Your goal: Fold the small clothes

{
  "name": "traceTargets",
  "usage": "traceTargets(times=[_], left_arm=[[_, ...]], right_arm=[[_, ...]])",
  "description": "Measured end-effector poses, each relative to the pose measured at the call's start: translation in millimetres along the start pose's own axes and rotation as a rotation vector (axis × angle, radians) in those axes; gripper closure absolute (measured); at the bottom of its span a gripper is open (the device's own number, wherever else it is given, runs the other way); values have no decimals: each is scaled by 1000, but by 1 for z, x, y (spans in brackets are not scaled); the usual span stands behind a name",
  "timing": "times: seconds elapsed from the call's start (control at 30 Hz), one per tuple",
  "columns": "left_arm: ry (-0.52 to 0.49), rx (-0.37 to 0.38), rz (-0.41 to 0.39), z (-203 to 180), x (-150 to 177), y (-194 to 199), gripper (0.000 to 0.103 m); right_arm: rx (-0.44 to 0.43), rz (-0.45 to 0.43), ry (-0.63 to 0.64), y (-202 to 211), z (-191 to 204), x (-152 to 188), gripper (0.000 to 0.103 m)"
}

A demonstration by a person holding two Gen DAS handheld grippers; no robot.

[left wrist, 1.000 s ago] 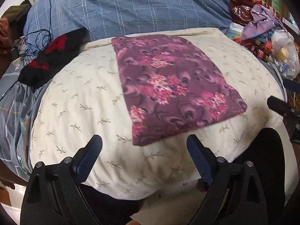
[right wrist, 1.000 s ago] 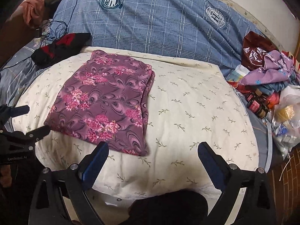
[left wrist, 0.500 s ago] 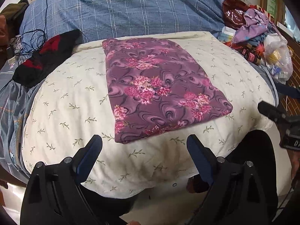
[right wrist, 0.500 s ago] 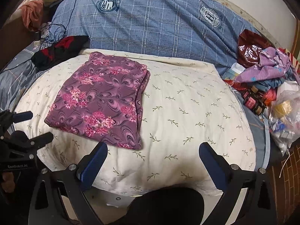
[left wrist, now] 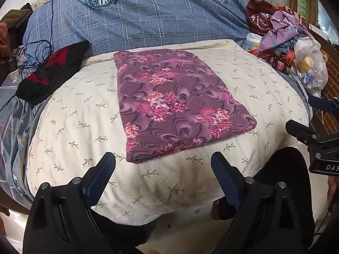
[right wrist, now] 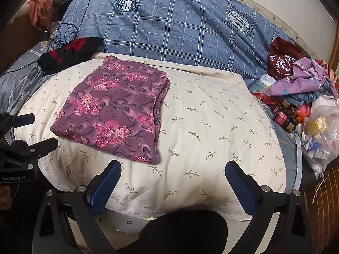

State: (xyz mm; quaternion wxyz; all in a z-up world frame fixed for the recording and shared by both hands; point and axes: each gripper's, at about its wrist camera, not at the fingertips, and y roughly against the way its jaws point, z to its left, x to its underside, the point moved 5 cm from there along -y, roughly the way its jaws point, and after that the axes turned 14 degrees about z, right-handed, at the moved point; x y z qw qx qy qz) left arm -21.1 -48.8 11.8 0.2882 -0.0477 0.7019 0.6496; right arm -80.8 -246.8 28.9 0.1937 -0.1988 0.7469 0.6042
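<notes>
The clear plastic bag (right wrist: 322,131) is cut off at the right edge, its contents too blurred to identify.

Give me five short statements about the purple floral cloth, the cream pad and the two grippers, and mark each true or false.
1. The purple floral cloth lies folded flat on the cream pad. True.
2. The left gripper is clamped on the cloth. False: it is open and holds nothing.
3. The right gripper is open, short of the cloth. True.
4. The cloth lies on the blue checked bedding. False: it rests wholly on the cream pad.
5. A black and red garment lies past the pad's edge. True.
</notes>
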Motion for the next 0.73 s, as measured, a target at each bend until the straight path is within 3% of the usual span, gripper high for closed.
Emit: traceTargets(times=[0.57,0.73], left_arm=[[-30,45,11,-20,3,0,11],[-35,20,-6,-22,0,3,11]], right_arm=[[-24,18,-51,-3,-9,6,3],[-33,24,-76,-6,-15,6,3]])
